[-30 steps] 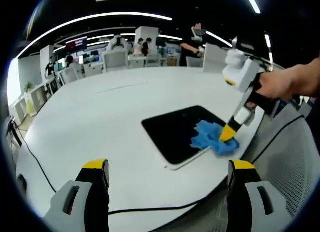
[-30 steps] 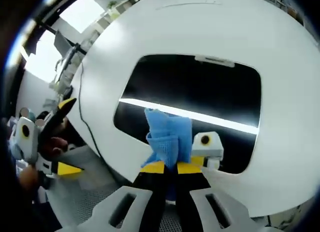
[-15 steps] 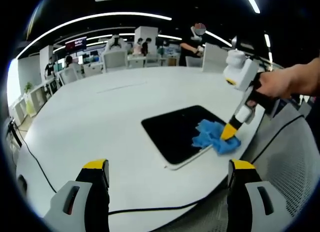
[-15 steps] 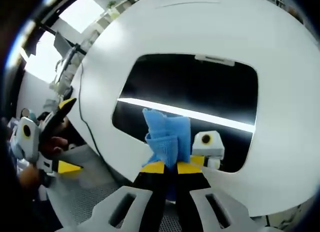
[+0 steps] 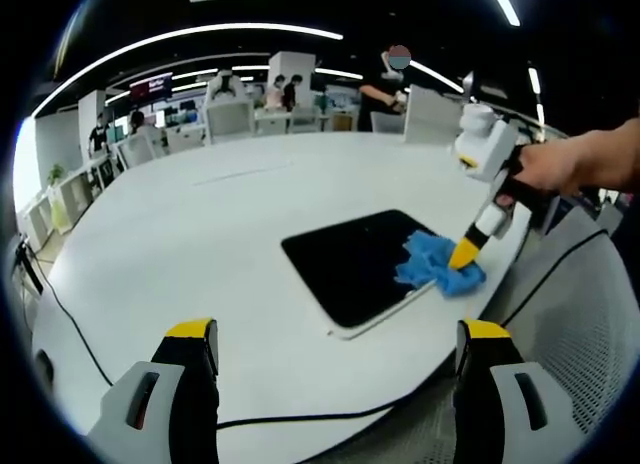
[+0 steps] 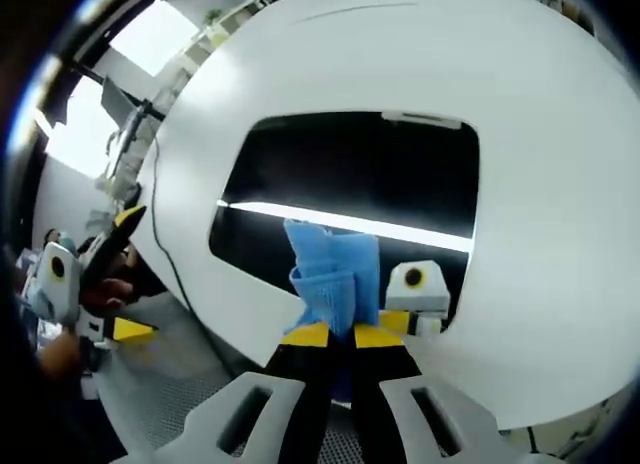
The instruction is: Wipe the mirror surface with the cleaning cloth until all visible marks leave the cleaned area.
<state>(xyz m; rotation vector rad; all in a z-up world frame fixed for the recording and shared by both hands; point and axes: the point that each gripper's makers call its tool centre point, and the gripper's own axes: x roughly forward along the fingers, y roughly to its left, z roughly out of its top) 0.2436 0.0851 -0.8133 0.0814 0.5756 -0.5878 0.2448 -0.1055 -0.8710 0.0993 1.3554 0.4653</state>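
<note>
Table (image 5: 200, 234): a large round white top is seen, with a dark cable trailing over its near edge in the left gripper view.
Mirror (image 5: 350, 264): a dark rounded rectangle is laid flat on the table near the edge; in the right gripper view (image 6: 350, 174) a bright strip of ceiling light is reflected across it. No marks can be made out on the glass at this size.
Left gripper (image 5: 335, 384): it is held well back from the mirror, off the table's near edge, with its jaws spread wide and nothing between them.
Right gripper (image 6: 335, 334): its jaws are pressed together on the cloth, and the tips are set down at the mirror's corner nearest the table edge (image 5: 463, 256).
Cloth (image 6: 335, 274): a blue bunched wad is pinched at its near end – the loose part lies on the glass ahead of the tips, while in the left gripper view (image 5: 435, 264) it overhangs the mirror's rim.
Key relation: the unwiped glass lies ahead of the right gripper, away from the table edge – that gripper is much the nearer, so the next stroke is judged to be a push forward over the glass.
</note>
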